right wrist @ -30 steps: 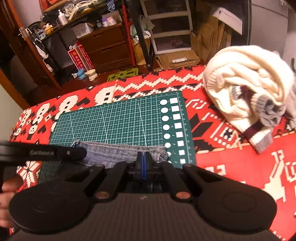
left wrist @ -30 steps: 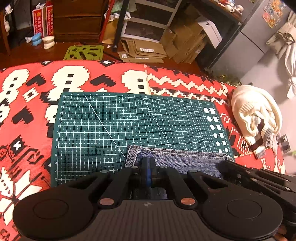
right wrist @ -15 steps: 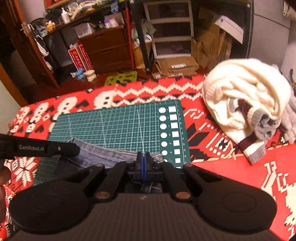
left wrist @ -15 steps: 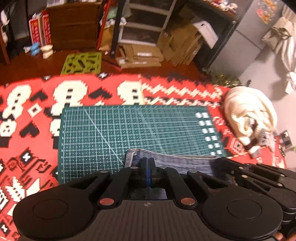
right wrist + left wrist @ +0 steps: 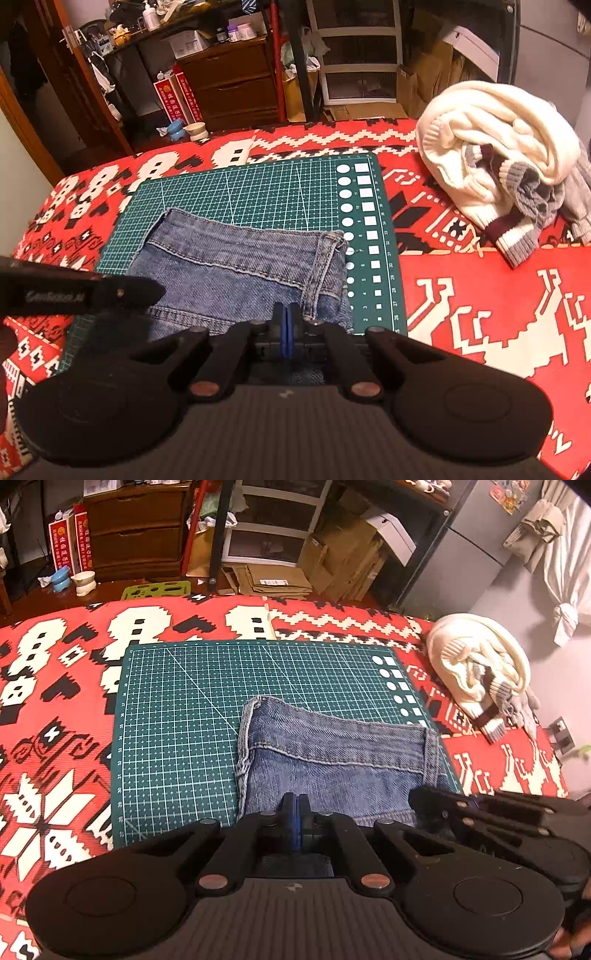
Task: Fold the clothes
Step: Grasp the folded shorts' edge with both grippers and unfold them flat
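Two tools matter: our left tool (image 5: pixel 294 805) and right tool (image 5: pixel 287 320) are each clamped on the faded blue denim garment (image 5: pixel 332 760), spread over the green gridded cutting mat (image 5: pixel 177 716). Uneven pulling could skew the fold, or thick denim may slip free.

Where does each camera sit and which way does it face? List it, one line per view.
Left wrist: rides the left gripper, facing forward over the jeans on the cutting mat; right gripper intrudes at right.
Right wrist: rides the right gripper, facing forward; left gripper intrudes at left.
Shared: jeans, mat, cream sweater.
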A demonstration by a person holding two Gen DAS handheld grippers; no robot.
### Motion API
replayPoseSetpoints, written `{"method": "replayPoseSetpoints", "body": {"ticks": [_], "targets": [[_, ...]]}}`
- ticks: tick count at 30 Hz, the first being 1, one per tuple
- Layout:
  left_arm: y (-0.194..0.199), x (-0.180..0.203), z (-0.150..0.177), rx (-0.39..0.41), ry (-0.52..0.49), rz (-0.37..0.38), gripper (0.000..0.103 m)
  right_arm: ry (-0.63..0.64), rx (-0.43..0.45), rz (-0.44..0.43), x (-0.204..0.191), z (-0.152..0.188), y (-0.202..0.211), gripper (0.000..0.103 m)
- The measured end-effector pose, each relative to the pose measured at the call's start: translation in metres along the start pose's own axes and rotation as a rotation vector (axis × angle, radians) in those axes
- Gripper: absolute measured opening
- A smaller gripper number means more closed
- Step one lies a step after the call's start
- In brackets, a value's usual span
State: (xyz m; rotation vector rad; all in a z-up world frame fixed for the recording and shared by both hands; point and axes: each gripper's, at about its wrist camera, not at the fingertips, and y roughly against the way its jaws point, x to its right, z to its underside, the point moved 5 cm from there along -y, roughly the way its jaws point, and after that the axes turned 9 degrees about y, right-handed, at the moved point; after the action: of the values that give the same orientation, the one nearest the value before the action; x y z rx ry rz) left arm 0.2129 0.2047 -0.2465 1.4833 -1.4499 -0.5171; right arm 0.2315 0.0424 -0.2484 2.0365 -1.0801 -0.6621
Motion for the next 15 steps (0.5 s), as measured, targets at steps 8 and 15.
{"method": "replayPoseSetpoints", "body": {"ticks": [8,15], "targets": [[0.015,0.008,-0.003,0.003,-0.017,-0.020,0.003,0.019,0.021,-0.033,-0.011,-0.002,0.023,0.000],[0.032,0.004,0.026,-0.018,-0.018,0.004,0.003,0.052,0.006,-0.080,-0.029,0.010,0.029,0.001]]}}
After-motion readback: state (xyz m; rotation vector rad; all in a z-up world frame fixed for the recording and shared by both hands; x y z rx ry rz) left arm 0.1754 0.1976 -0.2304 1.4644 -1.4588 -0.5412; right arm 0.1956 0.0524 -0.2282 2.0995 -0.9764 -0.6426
